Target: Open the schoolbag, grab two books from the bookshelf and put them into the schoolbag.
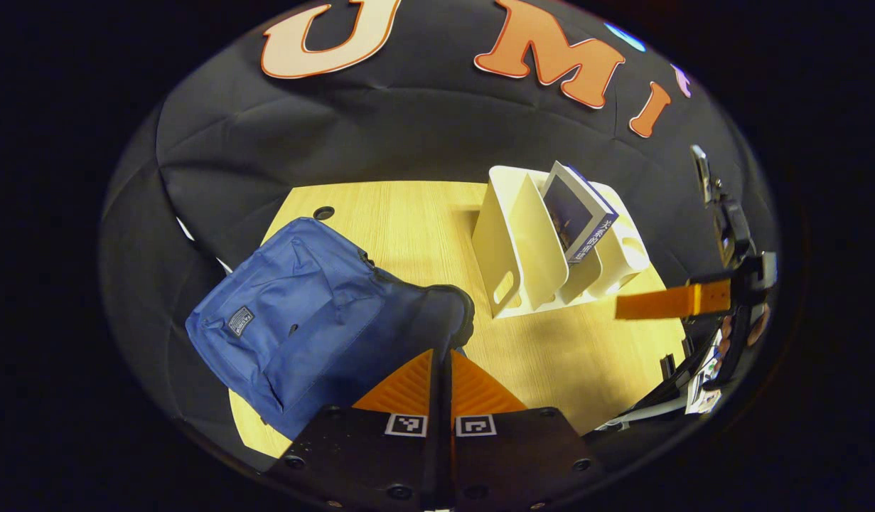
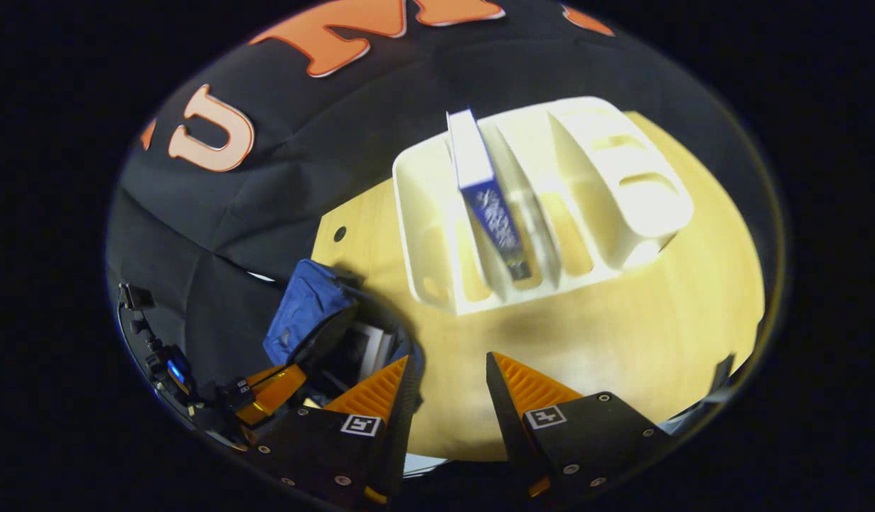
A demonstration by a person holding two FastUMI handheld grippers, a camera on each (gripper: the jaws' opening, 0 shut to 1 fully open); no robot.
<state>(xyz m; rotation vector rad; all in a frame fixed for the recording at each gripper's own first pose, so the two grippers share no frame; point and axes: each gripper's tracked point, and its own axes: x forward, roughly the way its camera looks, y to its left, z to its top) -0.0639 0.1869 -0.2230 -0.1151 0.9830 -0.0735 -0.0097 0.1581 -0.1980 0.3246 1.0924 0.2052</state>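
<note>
Left tool (image 1: 442,370) pinched together above schoolbag (image 1: 295,320); right tool (image 2: 448,380) agape, book (image 2: 488,195) in bookshelf (image 2: 622,185) ahead.

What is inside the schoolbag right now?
In the right gripper view, the schoolbag gapes open and pale page edges of a book show inside. The bag's rim and the right gripper's finger cover the rest.

the blue schoolbag (image 1: 295,320) lies flat at one end of the wooden table, its top open, and the right gripper view shows a book's pale pages (image 2: 372,350) inside the opening. the white slotted bookshelf (image 1: 522,249) stands apart from it farther along the table. one blue-covered book (image 1: 578,211) leans tilted in a slot.
</note>
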